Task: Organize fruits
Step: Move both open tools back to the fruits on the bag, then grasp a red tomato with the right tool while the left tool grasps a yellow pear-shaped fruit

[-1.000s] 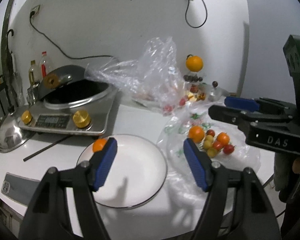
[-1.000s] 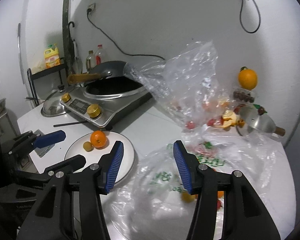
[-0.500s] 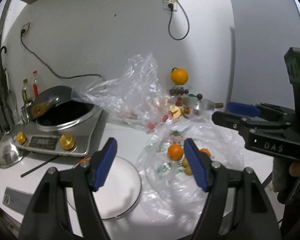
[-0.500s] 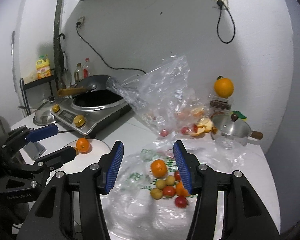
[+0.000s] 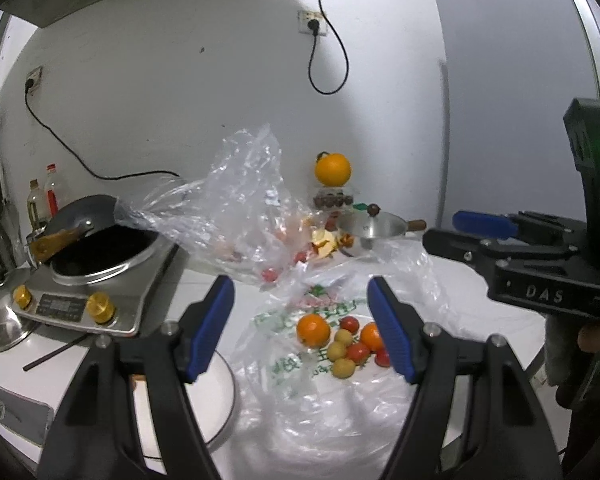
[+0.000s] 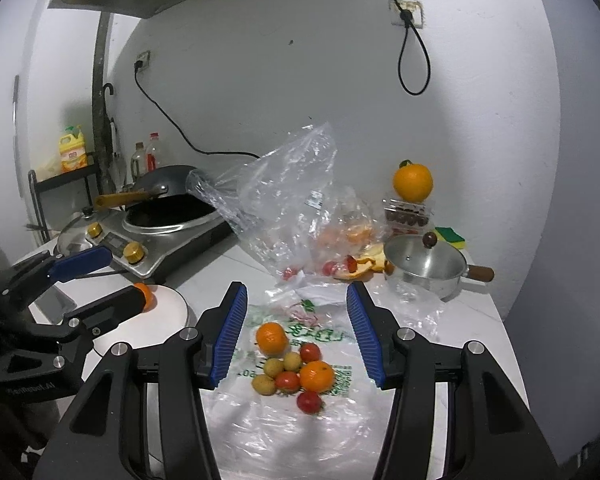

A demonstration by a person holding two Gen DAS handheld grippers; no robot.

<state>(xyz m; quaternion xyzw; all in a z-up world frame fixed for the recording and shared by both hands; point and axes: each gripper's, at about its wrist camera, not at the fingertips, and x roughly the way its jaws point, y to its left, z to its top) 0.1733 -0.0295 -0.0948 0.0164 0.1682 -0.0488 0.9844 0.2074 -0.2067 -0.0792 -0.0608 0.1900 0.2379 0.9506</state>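
Both hand-held grippers, left [image 5: 300, 324] and right [image 6: 294, 332], hang part-open and empty above the small round oranges and tomatoes [image 6: 290, 364] heaped on the crinkled clear plastic bag [image 6: 300, 440], whose slippery film could bunch under a pad and scatter fruit off the white surface [image 6: 476, 312].

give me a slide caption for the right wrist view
Open right gripper above a fruit pile on a plastic bag, white plate at left.

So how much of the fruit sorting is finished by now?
Barely started. One orange sits on the white plate. Both the left gripper and right gripper are open and empty. The fruit pile on the plastic bag remains to be moved.
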